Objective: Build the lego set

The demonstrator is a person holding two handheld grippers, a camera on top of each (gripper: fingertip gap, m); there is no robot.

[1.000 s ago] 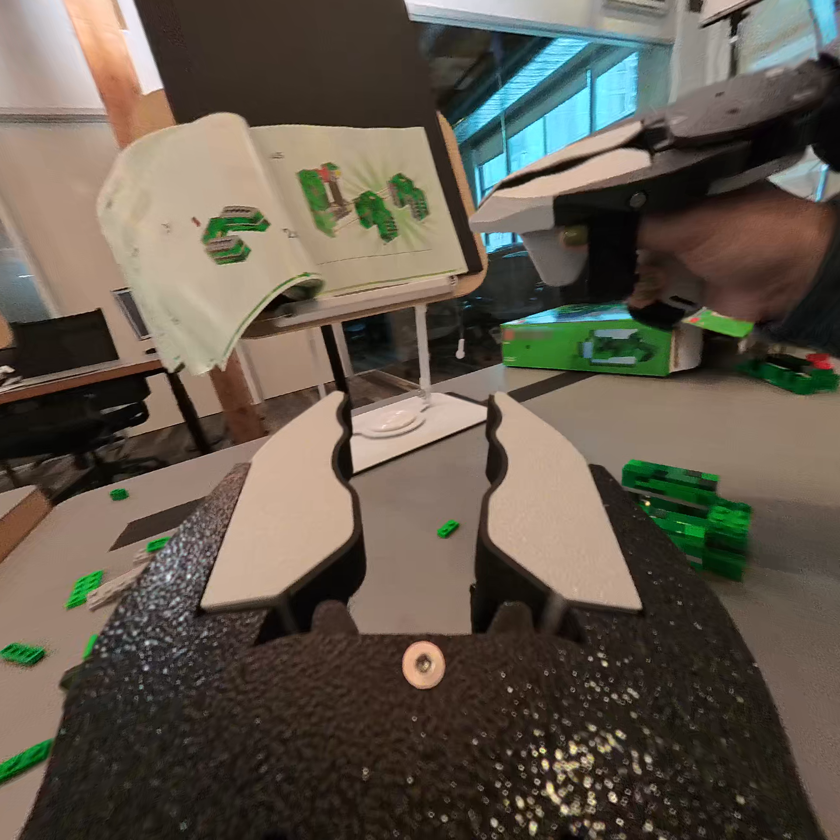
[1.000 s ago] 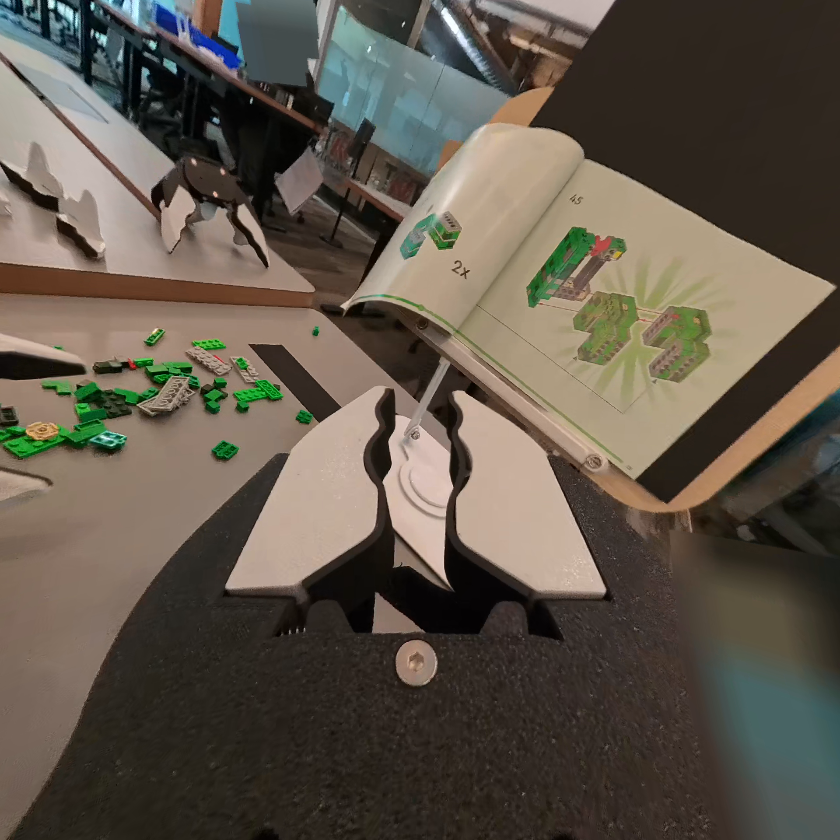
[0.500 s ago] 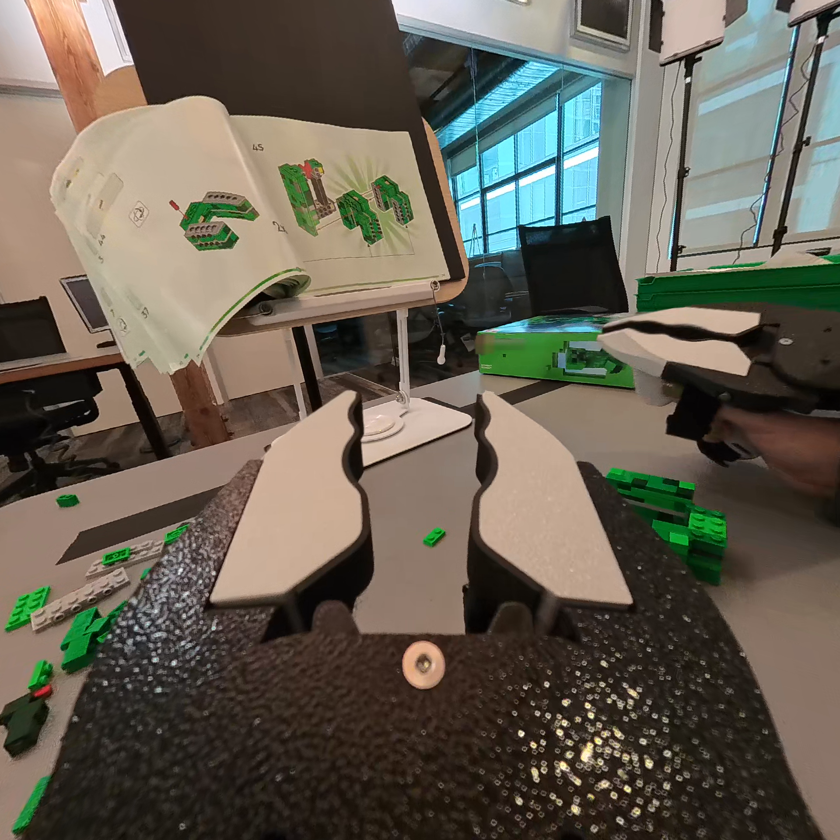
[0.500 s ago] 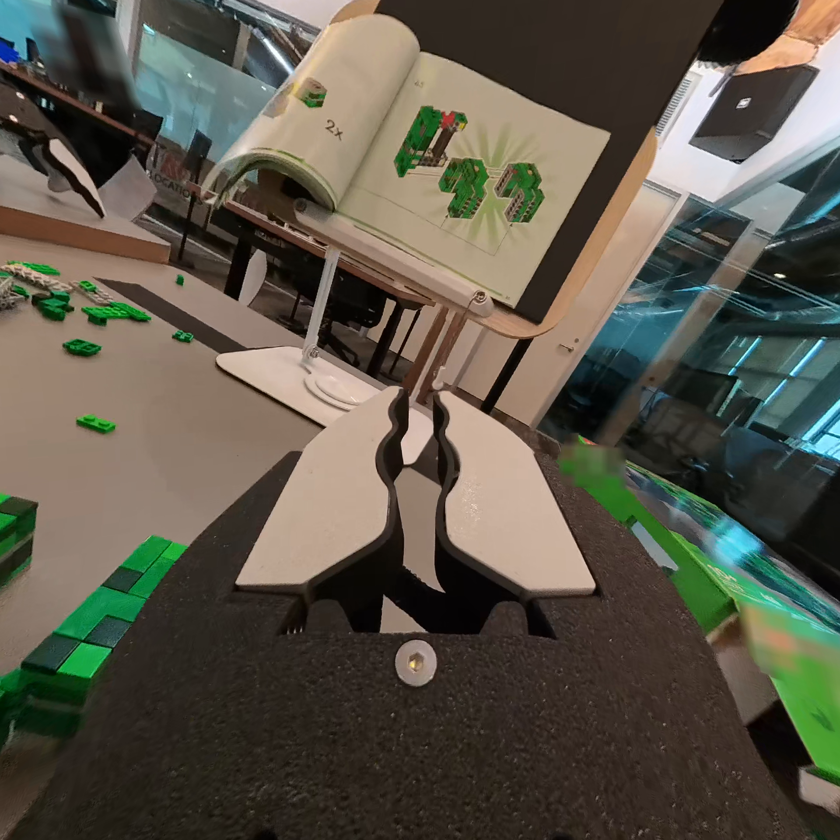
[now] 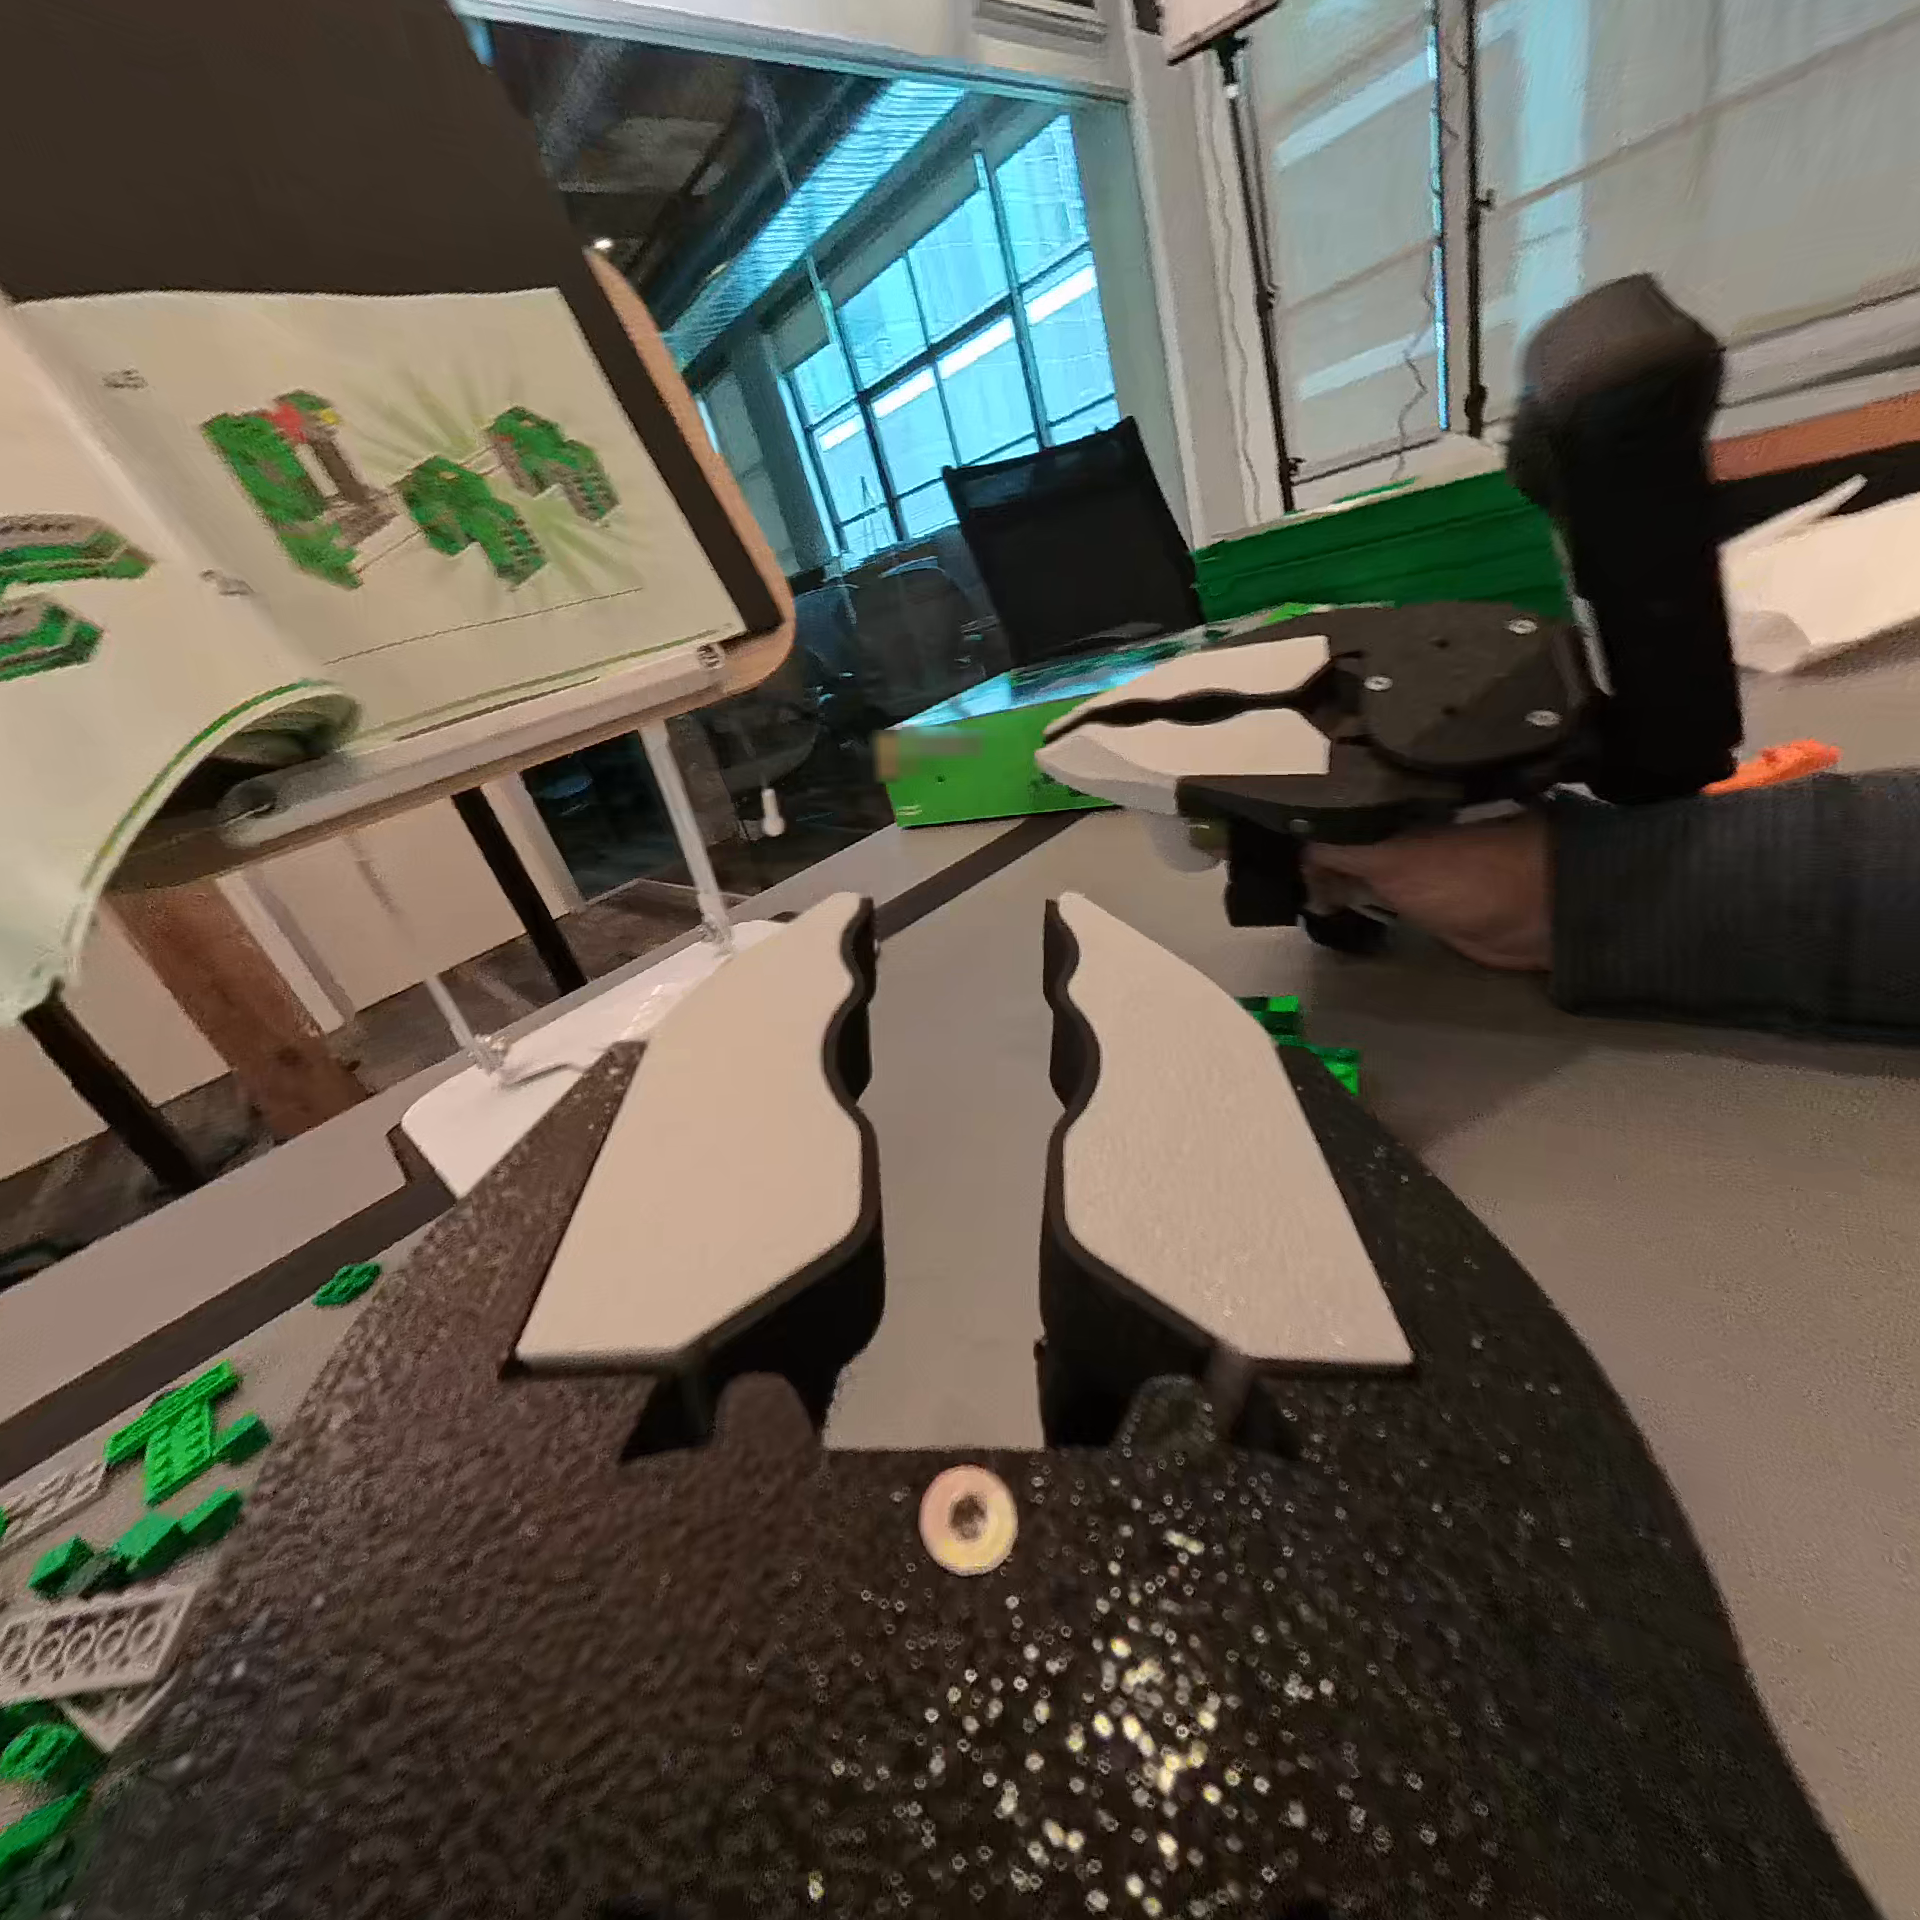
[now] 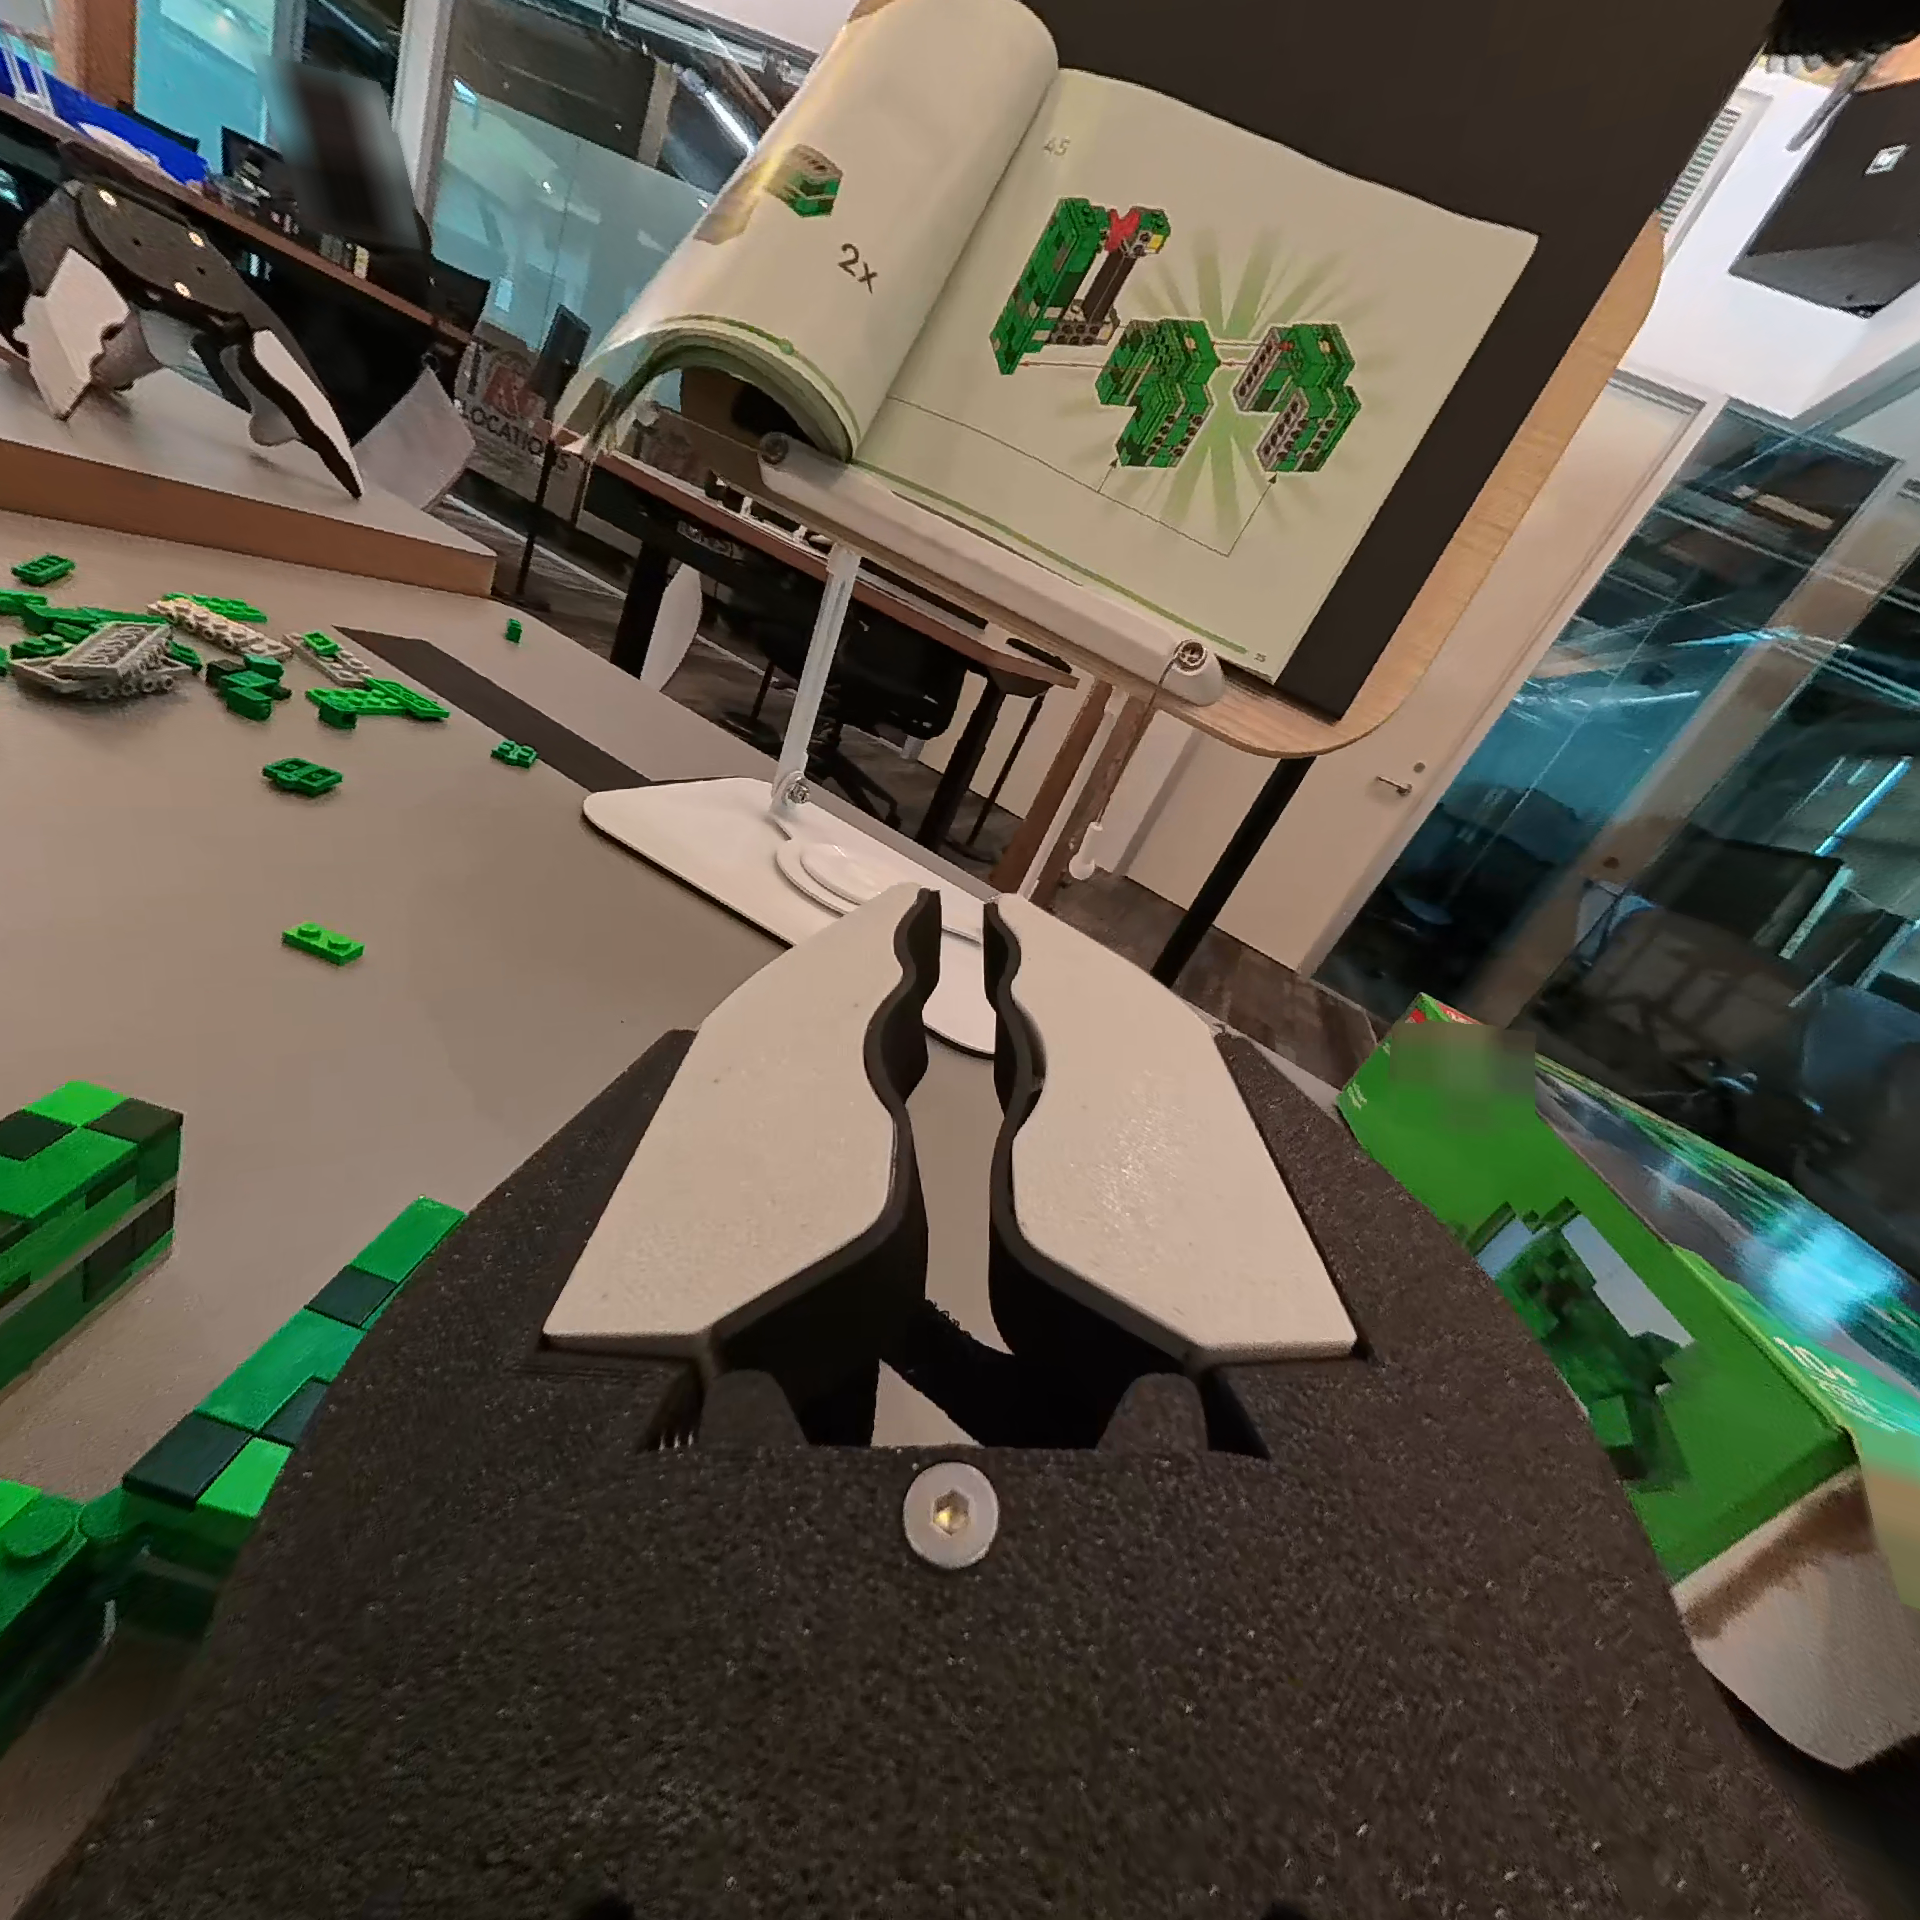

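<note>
Two grippers in view, both empty. Left gripper (image 5: 958,925), lower centre of the left wrist view: fingers spread wide, holding nothing, bare grey table (image 5: 1662,1195) showing through the gap. Right gripper (image 6: 961,914), lower centre of the right wrist view: fingers drawn close with a narrow slit between the tips, gripping nothing; also appearing at right of the left wrist view (image 5: 1081,732), carried by a hand (image 5: 1423,894) in a dark sleeve, hovering above the table.

Instruction booklet (image 6: 1122,343) lying open on a white stand (image 6: 707,831), upper centre of the right wrist view, pages showing green assemblies. Loose green and grey lego pieces (image 6: 229,665) lying scattered at left of that frame. Partly built green lego block (image 6: 83,1205) sitting at the left edge, with a green strip of plates (image 6: 301,1340) just beside the gripper body; touching or not, cannot tell. Green set box (image 6: 1662,1351) lying at lower right. Spare gripper (image 6: 177,312) resting on a neighbouring table, upper left. Left wrist view blurring noticeably; green pieces (image 5: 177,1444) at lower left possibly plates.
</note>
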